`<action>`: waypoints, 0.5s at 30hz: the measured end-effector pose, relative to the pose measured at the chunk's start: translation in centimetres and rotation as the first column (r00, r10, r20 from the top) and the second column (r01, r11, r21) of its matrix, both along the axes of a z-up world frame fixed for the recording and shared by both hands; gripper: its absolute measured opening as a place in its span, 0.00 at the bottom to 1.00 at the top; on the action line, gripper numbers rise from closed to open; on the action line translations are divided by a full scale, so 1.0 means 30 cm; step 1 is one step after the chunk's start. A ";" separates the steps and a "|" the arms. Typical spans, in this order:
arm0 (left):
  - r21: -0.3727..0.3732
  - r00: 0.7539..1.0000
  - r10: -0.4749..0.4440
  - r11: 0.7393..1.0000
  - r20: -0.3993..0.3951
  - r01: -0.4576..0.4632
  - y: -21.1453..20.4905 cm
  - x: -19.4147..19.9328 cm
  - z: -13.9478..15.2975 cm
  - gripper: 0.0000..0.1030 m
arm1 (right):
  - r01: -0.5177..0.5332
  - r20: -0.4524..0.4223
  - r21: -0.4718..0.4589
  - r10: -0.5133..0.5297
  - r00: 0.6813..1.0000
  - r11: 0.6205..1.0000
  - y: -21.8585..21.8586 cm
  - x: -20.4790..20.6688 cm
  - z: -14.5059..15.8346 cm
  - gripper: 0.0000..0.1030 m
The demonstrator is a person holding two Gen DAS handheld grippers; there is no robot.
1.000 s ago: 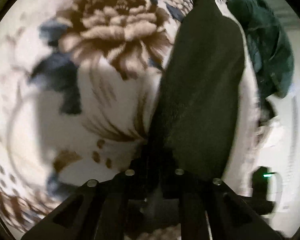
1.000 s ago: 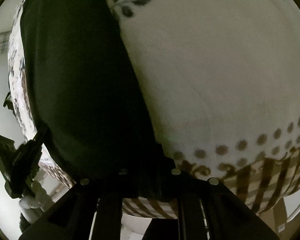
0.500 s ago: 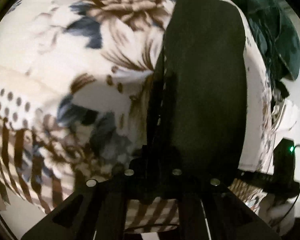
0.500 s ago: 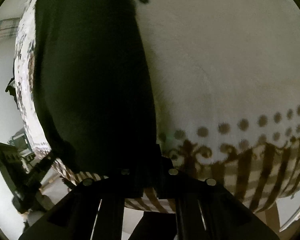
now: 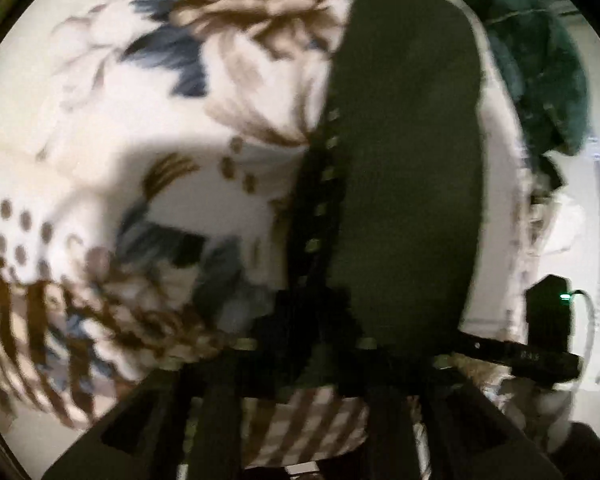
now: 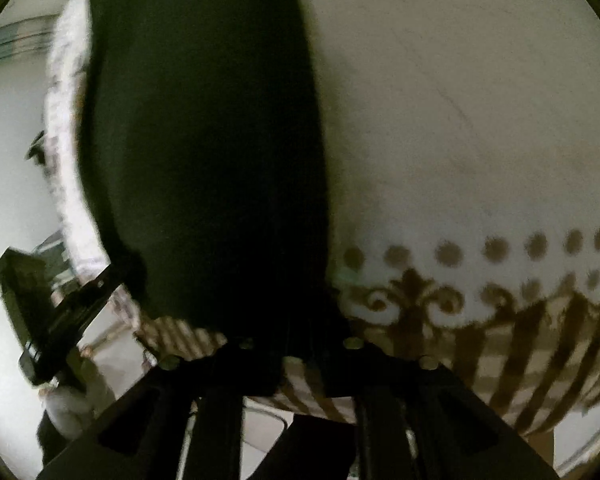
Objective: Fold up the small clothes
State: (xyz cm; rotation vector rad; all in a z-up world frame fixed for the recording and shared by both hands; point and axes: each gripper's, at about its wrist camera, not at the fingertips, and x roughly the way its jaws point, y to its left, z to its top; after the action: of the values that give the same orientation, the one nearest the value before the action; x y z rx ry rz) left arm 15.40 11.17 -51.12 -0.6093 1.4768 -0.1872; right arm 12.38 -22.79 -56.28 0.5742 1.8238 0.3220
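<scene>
So the long black fabric garment point(image 5: 408, 168) lies stretched out on the white fleece blanket with brown and blue flowers point(image 5: 140, 128), near its striped edge. The left gripper point(image 5: 306, 344) is clamped on the near end of it, next to a row of small pale studs along the seam. The right gripper point(image 6: 298, 340) is pinching the near end of that black cloth point(image 6: 204, 140) too. A crumpled dark teal garment point(image 5: 540, 64) sits at the far right. A black device with a green light point(image 5: 550, 316) shows some tiny print, too blurry to read.
</scene>
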 end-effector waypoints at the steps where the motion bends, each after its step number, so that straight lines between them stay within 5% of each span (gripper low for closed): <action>1: -0.013 1.000 0.011 1.000 0.010 -0.011 0.005 -0.003 -0.011 0.68 | 0.011 0.019 0.020 -0.012 1.000 1.000 -0.019 -0.007 0.009 0.47; 6: -0.146 0.998 0.065 0.987 -0.020 -0.067 0.015 0.011 -0.138 0.72 | 0.098 0.014 0.160 -0.102 0.995 0.982 -0.063 -0.029 -0.071 0.53; 12: -0.048 0.999 0.039 0.998 0.017 -0.039 -0.044 0.033 -0.121 0.72 | 0.176 0.014 0.318 -0.190 0.982 0.931 -0.024 -0.029 -0.111 0.52; 14: -0.036 0.999 0.018 0.999 0.044 -0.017 -0.059 0.016 -0.090 0.33 | 0.168 0.009 0.306 -0.179 0.984 0.937 0.005 -0.038 -0.112 0.12; 15: -0.041 0.999 0.002 0.999 0.044 -0.001 -0.064 0.013 -0.094 0.11 | 0.178 0.002 0.317 -0.189 0.982 0.932 0.005 -0.046 -0.110 0.12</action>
State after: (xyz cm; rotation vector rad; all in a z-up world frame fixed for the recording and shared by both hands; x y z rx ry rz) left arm 15.79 9.26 -53.93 -0.6359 1.4325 -0.2293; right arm 11.00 -22.65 -59.59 0.9511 1.6825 0.4975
